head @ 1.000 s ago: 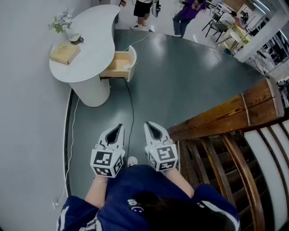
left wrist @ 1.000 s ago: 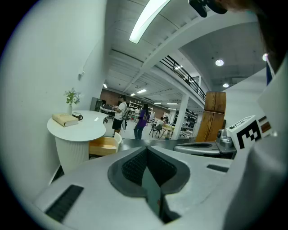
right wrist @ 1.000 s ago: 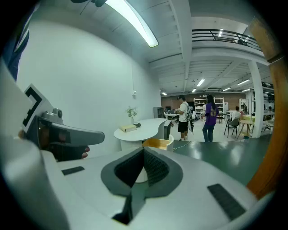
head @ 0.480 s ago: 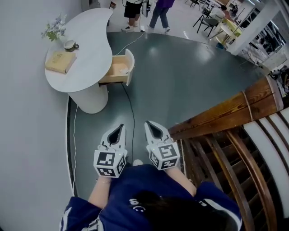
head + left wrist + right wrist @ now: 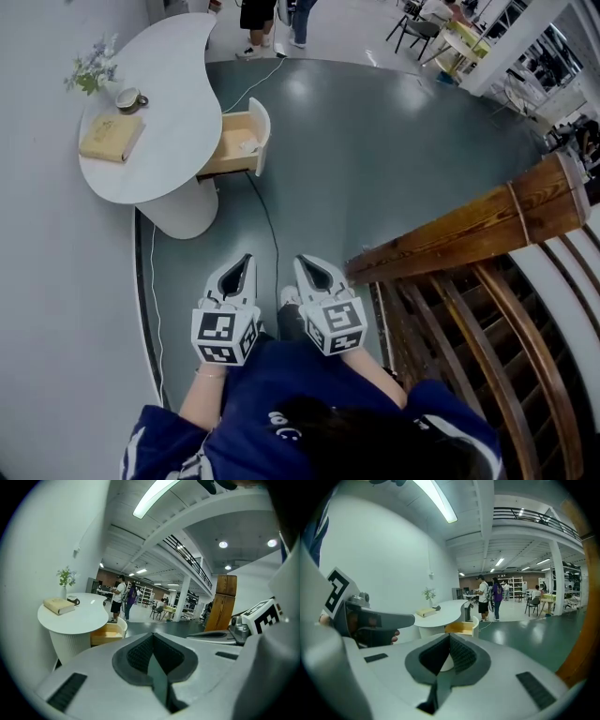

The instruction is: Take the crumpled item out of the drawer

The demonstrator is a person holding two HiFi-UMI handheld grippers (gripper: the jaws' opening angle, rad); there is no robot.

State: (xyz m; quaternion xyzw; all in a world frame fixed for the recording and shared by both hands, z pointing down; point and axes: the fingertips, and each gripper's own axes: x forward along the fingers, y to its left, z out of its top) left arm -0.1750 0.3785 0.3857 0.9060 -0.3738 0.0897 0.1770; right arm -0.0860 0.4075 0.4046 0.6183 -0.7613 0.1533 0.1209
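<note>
Against the wall stands the table [image 5: 178,131], its drawer [image 5: 234,150] open at the side. Well apart from the table, the left gripper [image 5: 247,260] and right gripper [image 5: 303,262] have their jaws together, empty. The crumpled item [image 5: 247,144] lies in the drawer.

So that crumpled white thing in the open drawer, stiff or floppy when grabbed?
Probably light and soft: the crumpled item looks like wadded paper or cloth. It would likely squash under the jaws. Too small here to be sure.
</note>
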